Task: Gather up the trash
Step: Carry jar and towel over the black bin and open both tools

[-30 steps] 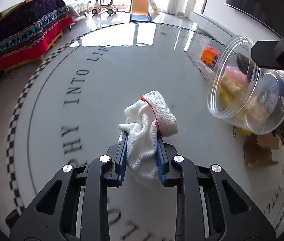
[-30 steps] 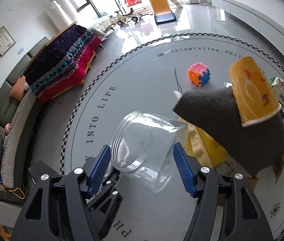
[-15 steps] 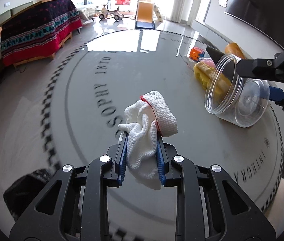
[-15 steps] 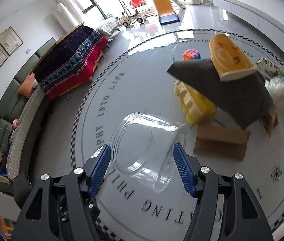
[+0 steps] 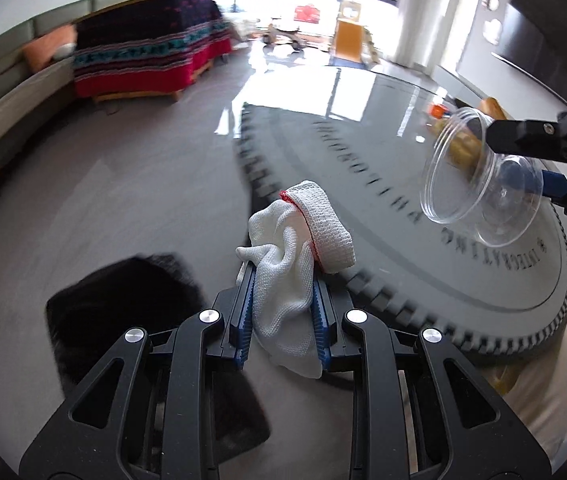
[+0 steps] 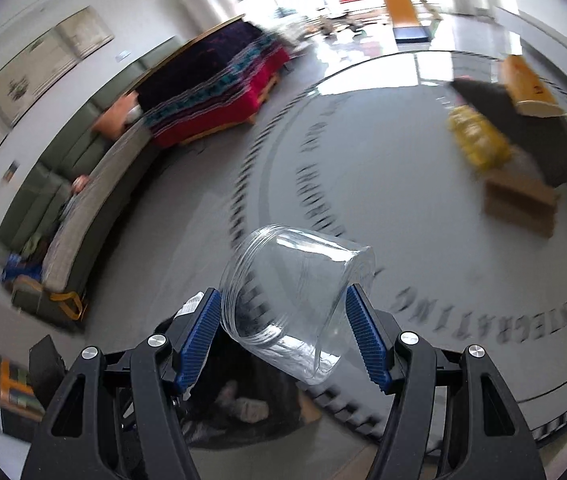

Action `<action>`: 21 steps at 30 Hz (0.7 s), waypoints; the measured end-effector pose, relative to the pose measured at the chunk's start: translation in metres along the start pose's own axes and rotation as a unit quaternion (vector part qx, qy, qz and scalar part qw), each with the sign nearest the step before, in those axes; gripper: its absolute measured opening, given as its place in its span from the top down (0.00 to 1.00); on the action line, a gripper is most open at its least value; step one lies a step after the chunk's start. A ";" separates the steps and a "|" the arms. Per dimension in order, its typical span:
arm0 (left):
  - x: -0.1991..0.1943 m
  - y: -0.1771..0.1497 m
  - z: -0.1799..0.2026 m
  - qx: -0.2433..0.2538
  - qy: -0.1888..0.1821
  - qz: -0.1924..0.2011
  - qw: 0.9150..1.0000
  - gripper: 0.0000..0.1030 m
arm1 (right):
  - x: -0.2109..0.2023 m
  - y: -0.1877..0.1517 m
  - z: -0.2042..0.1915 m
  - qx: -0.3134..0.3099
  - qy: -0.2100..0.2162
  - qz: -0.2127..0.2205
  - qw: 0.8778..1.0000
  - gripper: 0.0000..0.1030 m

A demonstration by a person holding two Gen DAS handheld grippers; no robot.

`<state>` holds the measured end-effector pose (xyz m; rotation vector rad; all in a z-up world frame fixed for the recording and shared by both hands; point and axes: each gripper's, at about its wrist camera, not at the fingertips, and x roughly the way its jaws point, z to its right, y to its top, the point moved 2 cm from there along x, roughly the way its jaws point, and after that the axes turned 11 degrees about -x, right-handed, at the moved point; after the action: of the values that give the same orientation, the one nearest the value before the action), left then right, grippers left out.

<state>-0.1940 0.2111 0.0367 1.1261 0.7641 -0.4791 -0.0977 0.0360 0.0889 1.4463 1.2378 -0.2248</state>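
**Both grippers clamped, angled downward**

The left gripper point(image 5: 281, 312) fills the lower part of its own view, its two black arms rising from 6 o'clock toward the centre. The blue pads point(image 5: 243, 316) stand close together, pinching a white cloth point(image 5: 295, 256) that bulges out above and below them.

The right gripper point(image 6: 289, 328) points steeply down as well. Its pads point(image 6: 199, 332) stand much wider apart and press on opposite sides of a clear plastic jar point(image 6: 295, 300), held tilted. From the left camera this gripper enters at 3 o'clock.

The right hand-held gripper point(image 6: 283, 332) clamps a clear plastic jar point(image 6: 295, 304).
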 end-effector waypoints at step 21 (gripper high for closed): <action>-0.053 -0.083 -0.183 -0.185 0.126 -0.008 0.975 0.74 | 0.086 -0.064 -0.169 -0.144 0.082 -0.106 0.980 0.36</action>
<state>-0.3414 0.3483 -0.0157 0.8390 1.0373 -0.1950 -0.1930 0.2051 0.0419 1.1002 1.4937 -0.0653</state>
